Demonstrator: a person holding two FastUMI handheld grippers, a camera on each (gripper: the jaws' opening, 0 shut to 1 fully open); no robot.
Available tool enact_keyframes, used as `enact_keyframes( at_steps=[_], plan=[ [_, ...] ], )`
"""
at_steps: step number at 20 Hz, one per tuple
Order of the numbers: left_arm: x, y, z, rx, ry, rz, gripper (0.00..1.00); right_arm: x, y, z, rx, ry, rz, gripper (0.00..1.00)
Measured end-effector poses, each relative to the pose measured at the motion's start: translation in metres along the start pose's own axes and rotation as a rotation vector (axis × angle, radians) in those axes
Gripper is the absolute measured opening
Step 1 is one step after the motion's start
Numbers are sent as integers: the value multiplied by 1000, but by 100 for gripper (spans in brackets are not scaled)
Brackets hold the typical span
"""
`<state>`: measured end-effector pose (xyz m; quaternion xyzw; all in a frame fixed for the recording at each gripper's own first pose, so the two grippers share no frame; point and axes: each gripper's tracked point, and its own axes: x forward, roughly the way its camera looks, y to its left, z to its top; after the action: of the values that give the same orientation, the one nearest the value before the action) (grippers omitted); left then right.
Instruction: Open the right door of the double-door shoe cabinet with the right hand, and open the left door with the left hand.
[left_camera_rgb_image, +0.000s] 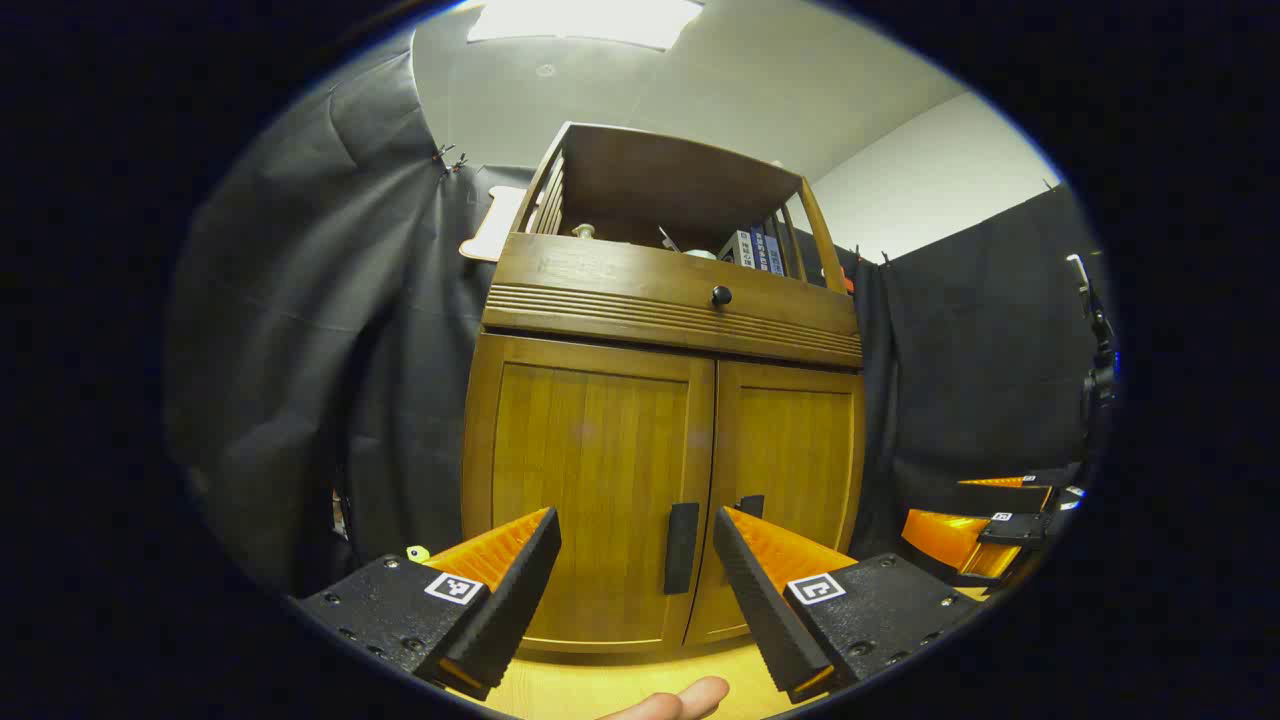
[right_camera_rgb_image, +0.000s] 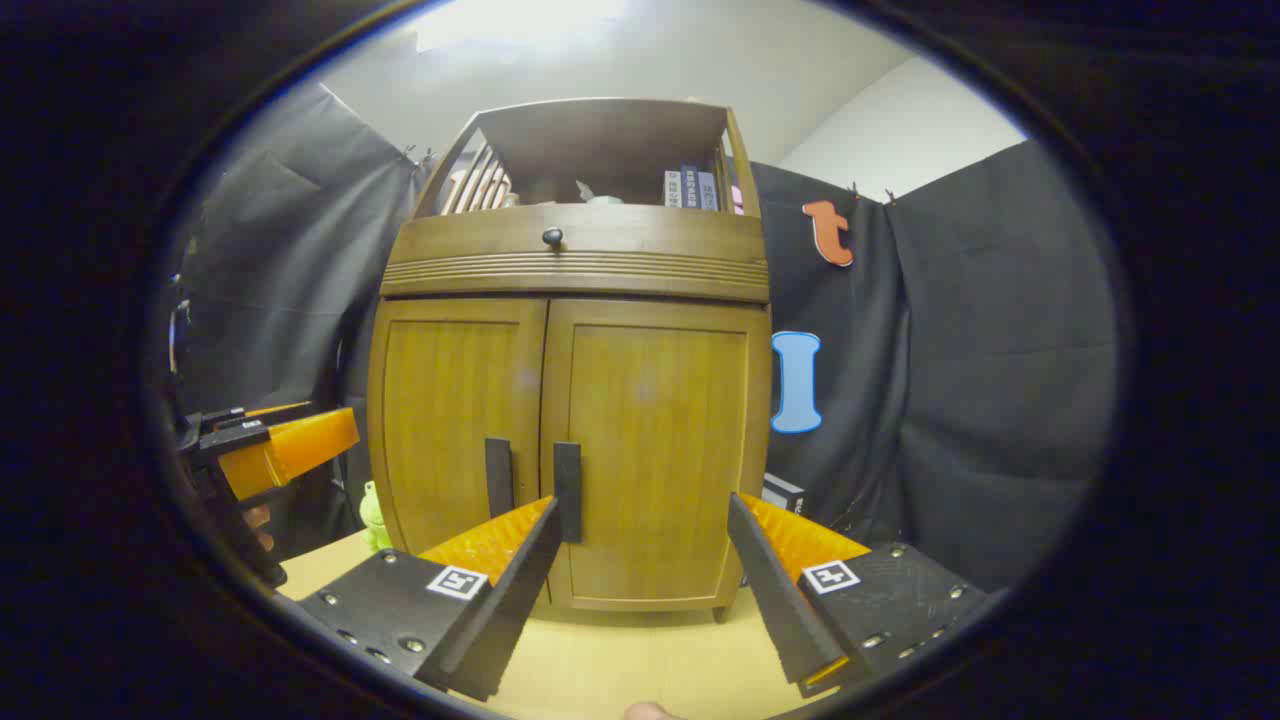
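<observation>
Both doors shut on the wooden shoe cabinet, which stands upright on the light wood table against the black cloth wall: left door and right door sit flush, their dark vertical handles, left handle and right handle, side by side at the centre seam. Left gripper is spread wide and empty, near the cabinet front with the left handle between its fingers in line of sight, not touching. Right gripper is likewise splayed and holding nothing, short of the right door, the right handle just above its left fingertip; a small green toy sits on the table at the cabinet's left.
</observation>
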<state>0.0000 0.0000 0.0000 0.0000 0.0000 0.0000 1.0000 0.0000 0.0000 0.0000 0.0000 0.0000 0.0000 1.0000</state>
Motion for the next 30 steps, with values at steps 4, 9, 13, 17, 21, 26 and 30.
enact_keyframes(
  at_steps=[4,9,13,17,21,26,30],
  plan=[
    [0,4,0,-16,0,10,91,1,-1,-6,15,4,2,99],
    [-1,0,2,-12,-3,-15,91,5,-6,-11,62,13,2,99],
    [1,2,3,-7,-9,0,91,6,-10,-10,66,13,0,99],
    [1,0,1,-7,1,-7,95,10,-4,-15,61,22,15,96],
    [1,0,4,-22,-9,-17,92,18,6,-17,38,23,38,99],
    [5,5,2,-27,-1,-8,95,41,16,-26,20,34,40,99],
    [11,11,-3,-16,8,3,95,68,25,-32,13,49,42,99]
  ],
)
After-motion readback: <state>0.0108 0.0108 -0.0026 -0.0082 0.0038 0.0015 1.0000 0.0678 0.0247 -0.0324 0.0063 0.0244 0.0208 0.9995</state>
